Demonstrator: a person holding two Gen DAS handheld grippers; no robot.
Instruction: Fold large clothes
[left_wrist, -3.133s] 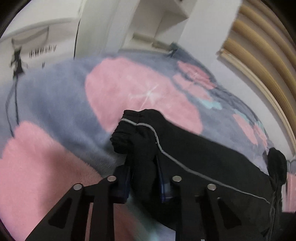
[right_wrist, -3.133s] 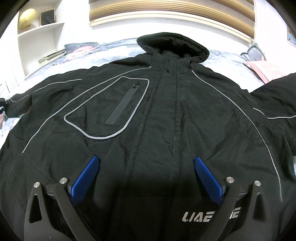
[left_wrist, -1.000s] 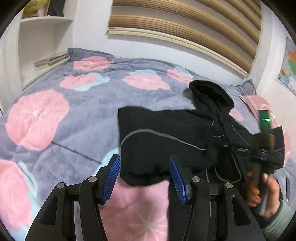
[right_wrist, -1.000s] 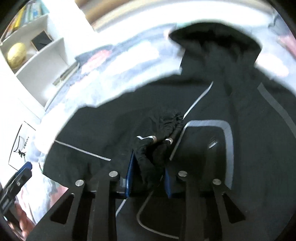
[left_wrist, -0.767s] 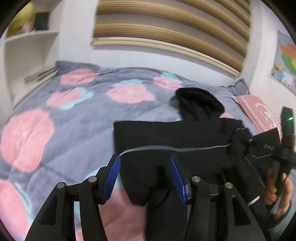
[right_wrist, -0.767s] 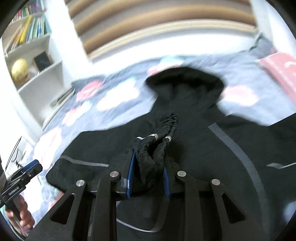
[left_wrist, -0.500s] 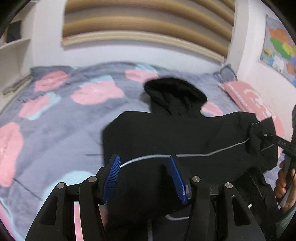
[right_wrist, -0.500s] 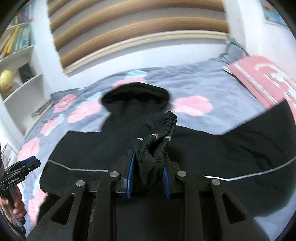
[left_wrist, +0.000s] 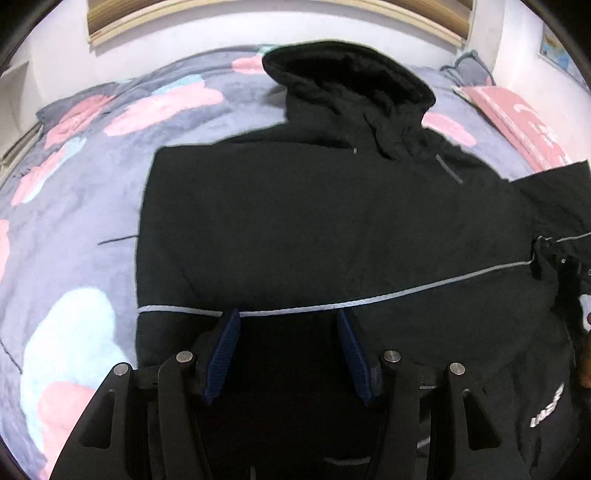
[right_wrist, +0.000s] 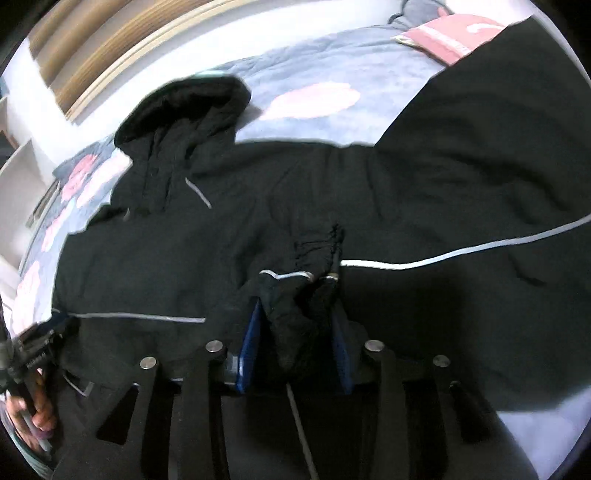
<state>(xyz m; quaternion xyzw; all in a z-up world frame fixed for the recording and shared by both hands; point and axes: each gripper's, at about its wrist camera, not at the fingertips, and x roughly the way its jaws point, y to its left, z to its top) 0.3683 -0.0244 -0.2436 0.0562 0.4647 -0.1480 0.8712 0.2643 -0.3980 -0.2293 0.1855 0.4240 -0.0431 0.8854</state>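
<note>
A large black hooded jacket (left_wrist: 332, 221) with thin grey piping lies front-up on the bed, hood toward the headboard. Its left sleeve is folded across the chest. My left gripper (left_wrist: 286, 350) is open and hovers low over the folded sleeve, with nothing between its blue pads (left_wrist: 221, 354). My right gripper (right_wrist: 295, 339) is shut on the sleeve's gathered cuff (right_wrist: 314, 258) and holds it over the jacket's (right_wrist: 258, 206) chest. The right gripper also shows at the right edge of the left wrist view (left_wrist: 569, 262).
The bed has a grey-purple blanket (left_wrist: 92, 184) with pink and pale blue blotches. A pink pillow (left_wrist: 517, 122) lies at the far right by the wall. A slatted wooden headboard (right_wrist: 110, 51) runs along the back. White shelves (right_wrist: 18, 170) stand at the left.
The right gripper carried the cuff to the right across the jacket's chest, so the sleeve now lies folded over the body. The left gripper stayed open and came over the jacket.
</note>
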